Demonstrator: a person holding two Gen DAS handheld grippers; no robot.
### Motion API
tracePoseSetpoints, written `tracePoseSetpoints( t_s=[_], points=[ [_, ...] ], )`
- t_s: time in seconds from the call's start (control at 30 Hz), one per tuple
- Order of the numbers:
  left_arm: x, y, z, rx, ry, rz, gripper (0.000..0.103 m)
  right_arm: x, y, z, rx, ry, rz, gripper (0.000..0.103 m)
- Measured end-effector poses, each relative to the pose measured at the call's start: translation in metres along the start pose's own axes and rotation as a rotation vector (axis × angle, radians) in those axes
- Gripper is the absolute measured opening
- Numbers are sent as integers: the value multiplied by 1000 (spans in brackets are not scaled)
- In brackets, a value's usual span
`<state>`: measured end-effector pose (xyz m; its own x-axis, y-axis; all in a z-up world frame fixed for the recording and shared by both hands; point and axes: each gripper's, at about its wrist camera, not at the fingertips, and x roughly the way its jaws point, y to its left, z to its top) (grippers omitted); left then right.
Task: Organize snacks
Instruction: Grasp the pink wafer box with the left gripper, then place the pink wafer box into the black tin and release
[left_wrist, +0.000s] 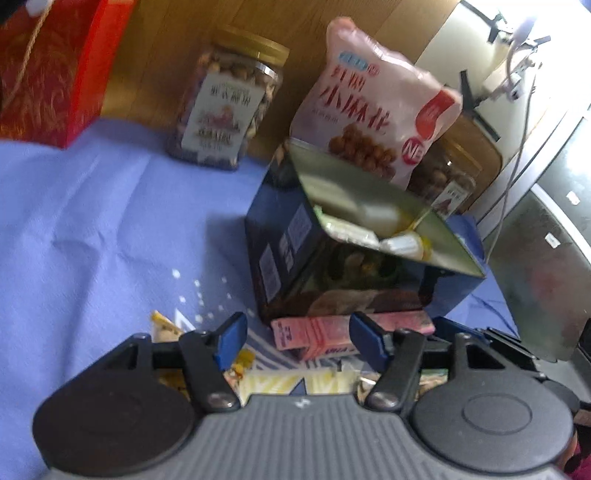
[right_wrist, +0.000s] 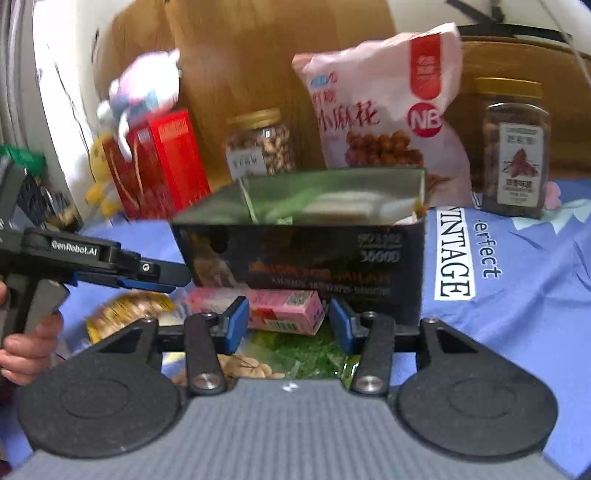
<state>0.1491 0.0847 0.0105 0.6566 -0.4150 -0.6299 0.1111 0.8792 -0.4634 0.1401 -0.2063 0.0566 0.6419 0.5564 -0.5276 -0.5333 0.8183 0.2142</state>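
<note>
Blue-tipped left tongs (left_wrist: 295, 338) hang half open and empty over the blue-clothed desk (left_wrist: 92, 206); the small pink rectangular carton (left_wrist: 317, 332) lies flat just ahead between the tips, long axis crosswise, against the open dark tin box (left_wrist: 332, 266).

Right tongs (right_wrist: 284, 323), likewise parted and empty, face the same carton (right_wrist: 273, 306) lying crosswise just beyond the tips, about as near.

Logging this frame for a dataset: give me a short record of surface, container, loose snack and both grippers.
surface: blue cloth
container: dark open box, packets inside
behind box: pink snack bag, leaning on the wall
loose snack: small pink carton lying in front of the box
left gripper: open, holding nothing
right gripper: open, holding nothing
</note>
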Motion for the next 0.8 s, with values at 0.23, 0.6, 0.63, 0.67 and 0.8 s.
tracePoseSetpoints(
  t_s=[0.23, 0.6, 0.63, 0.67, 0.8],
  points=[
    [10, -17, -8, 13, 50, -70, 57, 11, 7, -8, -21, 15, -6, 52],
    [-24, -45, -34, 47, 18, -154, 57, -39, 20, -26, -38, -66, -83, 46],
    [-30, -46, -39, 52, 13, -160, 57, -46, 24, -29, -38, -80, -85, 46],
    [-38, -47, -46, 61, 7, -165, 57, -53, 27, -33, -37, -90, -83, 46],
    [-55, -52, -68, 89, 12, -158, 57, -72, 44, -56, -45, -105, -87, 45]
  ],
)
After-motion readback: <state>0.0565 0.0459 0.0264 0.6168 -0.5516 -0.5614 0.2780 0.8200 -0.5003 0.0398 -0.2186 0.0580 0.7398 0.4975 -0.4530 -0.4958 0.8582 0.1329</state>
